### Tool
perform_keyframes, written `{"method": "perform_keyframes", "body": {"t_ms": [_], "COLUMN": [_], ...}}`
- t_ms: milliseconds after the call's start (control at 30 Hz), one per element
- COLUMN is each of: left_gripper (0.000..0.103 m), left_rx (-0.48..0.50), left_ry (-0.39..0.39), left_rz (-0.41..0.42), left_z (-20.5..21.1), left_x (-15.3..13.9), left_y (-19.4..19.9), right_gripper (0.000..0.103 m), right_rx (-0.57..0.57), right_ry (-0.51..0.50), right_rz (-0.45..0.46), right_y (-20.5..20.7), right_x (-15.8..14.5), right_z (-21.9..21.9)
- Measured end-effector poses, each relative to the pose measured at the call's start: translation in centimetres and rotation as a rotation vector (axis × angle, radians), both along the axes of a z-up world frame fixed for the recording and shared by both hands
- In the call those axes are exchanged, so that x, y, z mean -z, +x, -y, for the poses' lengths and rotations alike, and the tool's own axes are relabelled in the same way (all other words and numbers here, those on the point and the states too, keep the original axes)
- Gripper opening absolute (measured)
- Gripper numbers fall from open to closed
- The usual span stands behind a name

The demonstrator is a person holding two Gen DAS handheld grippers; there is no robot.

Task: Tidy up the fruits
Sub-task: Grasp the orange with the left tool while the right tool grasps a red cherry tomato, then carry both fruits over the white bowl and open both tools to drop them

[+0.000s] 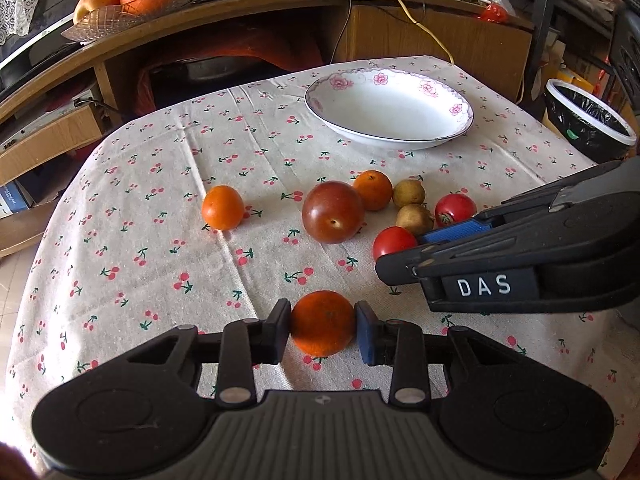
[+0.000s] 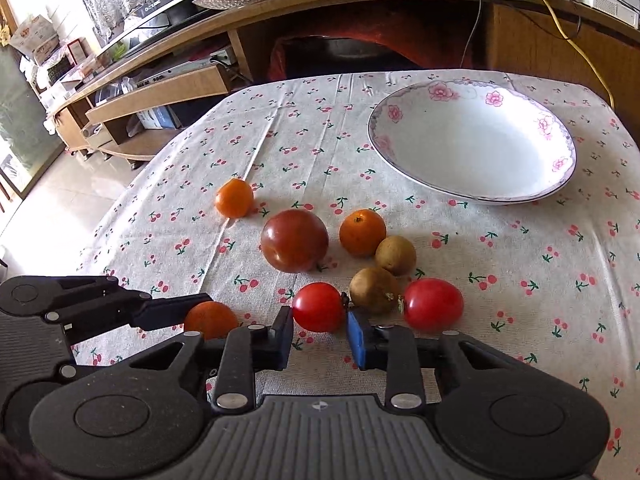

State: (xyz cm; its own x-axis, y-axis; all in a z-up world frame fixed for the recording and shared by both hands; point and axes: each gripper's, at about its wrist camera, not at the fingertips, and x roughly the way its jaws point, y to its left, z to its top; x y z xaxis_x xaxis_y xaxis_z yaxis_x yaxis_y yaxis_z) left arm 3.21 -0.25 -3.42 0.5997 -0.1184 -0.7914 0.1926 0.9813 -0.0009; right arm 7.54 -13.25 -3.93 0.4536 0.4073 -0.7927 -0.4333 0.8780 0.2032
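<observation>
Already the left claw (image 1: 323, 330) is clamped on an orange (image 1: 322, 327), a pad on each flank, low over the counter's near edge. Its goal, the plate (image 1: 460, 128), lies ahead and to the right, toward the far right corner, past the loose fruit mid-counter. The right claw (image 2: 319, 332) stands apart around a tomato (image 2: 318, 306): one pad touches or nearly touches each side, but whether it grips yet I cannot tell. From that claw the plate (image 2: 560, 184) is ahead and right, and nearer than for the left. Being round, neither fruit has a long axis to line up. Likely next: both carry forward and rightward.
</observation>
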Motion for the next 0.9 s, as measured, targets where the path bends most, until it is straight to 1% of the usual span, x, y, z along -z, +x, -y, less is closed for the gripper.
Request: {"method": "perform_keyframes", "body": {"t_ms": [167,400,533,767,900], "left_gripper": [0.042,0.042,0.042,0.042,0.041], "left_rx": [0.001,0.01,0.024,0.059,0.081], "left_ry": [-0.022,-0.013,-0.039,-0.079,-0.073], "left_rz": [-0.006,0.013,0.027,0.053,0.071], "left_z": [-0.4,0.0,0.3,1.2,2.0], "left_x": [-0.2,-1.0,-2.0,-4.0,-4.7], "left_y": [0.0,0.0,0.4,2.4,4.1], "right_gripper": [0.023,0.023,0.023,0.023,0.023], "right_rx": [0.003,0.02,0.052,0.09,0.099], "right_ry": [0.019,0.019,0.028,-0.001,-0.004], "right_rz": [-0.002,0.005,0.024,0.051,0.073], "right_y": [-0.1,-1.0,-1.3,-0.9,0.4], "right_x": [-0.5,-1.1,-2.1,-3.7,-4.4], "right_z": [0.5,1.6,2.6,3.6,4.1]}}
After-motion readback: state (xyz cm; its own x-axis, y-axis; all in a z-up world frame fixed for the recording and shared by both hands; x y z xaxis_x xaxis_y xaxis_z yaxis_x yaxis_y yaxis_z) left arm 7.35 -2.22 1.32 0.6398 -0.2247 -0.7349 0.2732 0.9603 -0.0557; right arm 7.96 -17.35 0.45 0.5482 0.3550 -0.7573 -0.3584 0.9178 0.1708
